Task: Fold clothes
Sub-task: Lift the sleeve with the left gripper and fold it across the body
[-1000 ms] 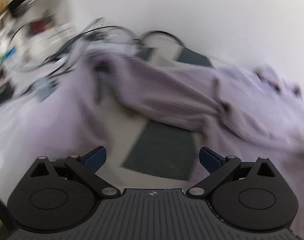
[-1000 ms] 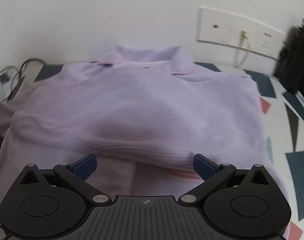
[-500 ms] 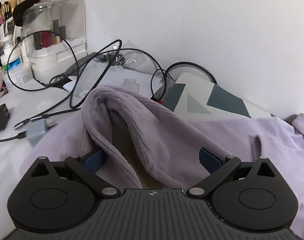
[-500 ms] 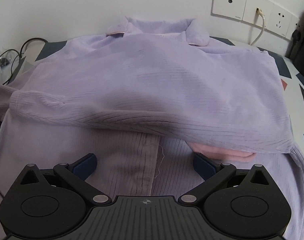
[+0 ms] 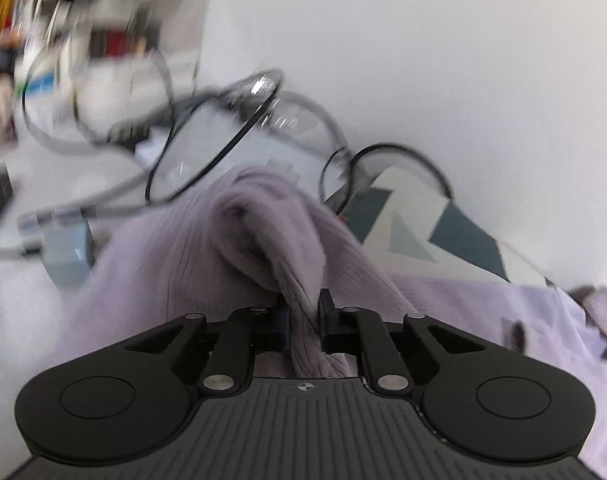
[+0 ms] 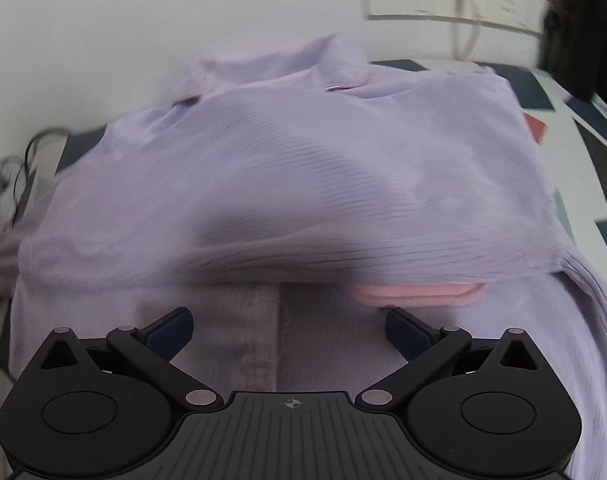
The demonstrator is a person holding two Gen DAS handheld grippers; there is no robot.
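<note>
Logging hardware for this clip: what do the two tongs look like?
Both look alike. The left tongs and right tongs have matte black linkage arms with silver pivot pins, round black discs either side, a ribbed dark grey centre plate with a small crosshair mark, and dark blue pads. No cables, hands or sleeves show.

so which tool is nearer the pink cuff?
Right. The right tool hangs open just below the pink cuff, not touching. The left tool is closing on a bunched lilac sleeve; no cuff visible there.
</note>
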